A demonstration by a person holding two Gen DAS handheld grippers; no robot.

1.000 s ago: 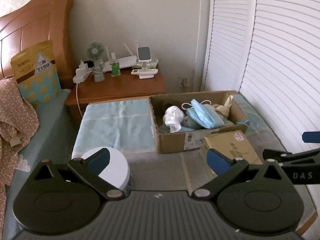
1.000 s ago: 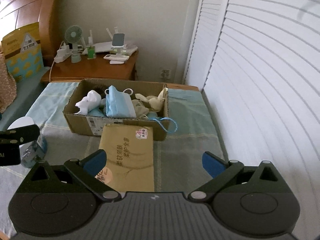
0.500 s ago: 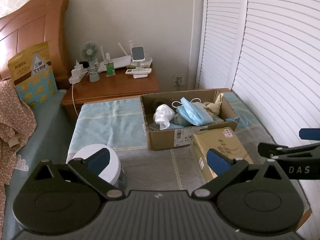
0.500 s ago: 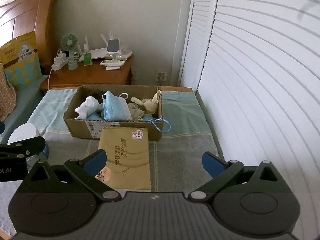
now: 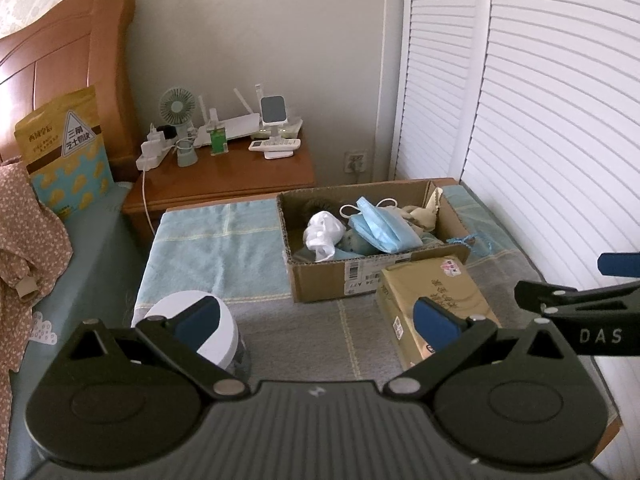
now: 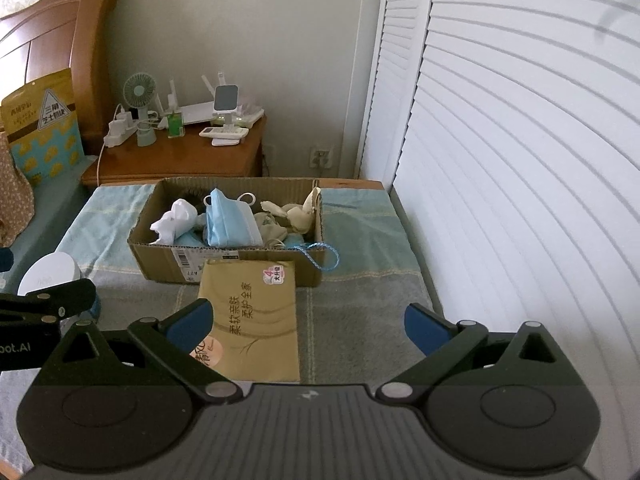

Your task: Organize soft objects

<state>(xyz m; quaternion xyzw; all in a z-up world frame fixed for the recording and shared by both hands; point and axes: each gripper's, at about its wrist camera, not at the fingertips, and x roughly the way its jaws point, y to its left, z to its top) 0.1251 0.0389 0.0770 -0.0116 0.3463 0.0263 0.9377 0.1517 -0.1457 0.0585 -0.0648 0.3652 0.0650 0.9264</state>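
Observation:
A cardboard box (image 5: pixel 320 280) (image 6: pixel 160 256) stands on a towel-covered table. It holds a blue face mask (image 5: pixel 380 228) (image 6: pixel 230 220), a white crumpled cloth (image 5: pixel 322 234) (image 6: pixel 172 222) and a beige plush toy (image 5: pixel 424 214) (image 6: pixel 296 214). A blue cord (image 6: pixel 320 254) hangs over its front right corner. A tan tissue pack (image 5: pixel 436 300) (image 6: pixel 256 312) lies in front of the box. My left gripper (image 5: pixel 316 320) is open and empty, well back from the box. My right gripper (image 6: pixel 308 322) is open and empty above the tissue pack's near end.
A white round container (image 5: pixel 208 328) (image 6: pixel 48 276) stands at the table's near left. A wooden nightstand (image 5: pixel 224 180) with a fan and small devices is behind. White louvered doors (image 6: pixel 500 160) line the right side. A bed with a snack bag (image 5: pixel 64 152) is to the left.
Both grippers have pulled back and up from the box, so it looks smaller and farther. Both stay open and empty.

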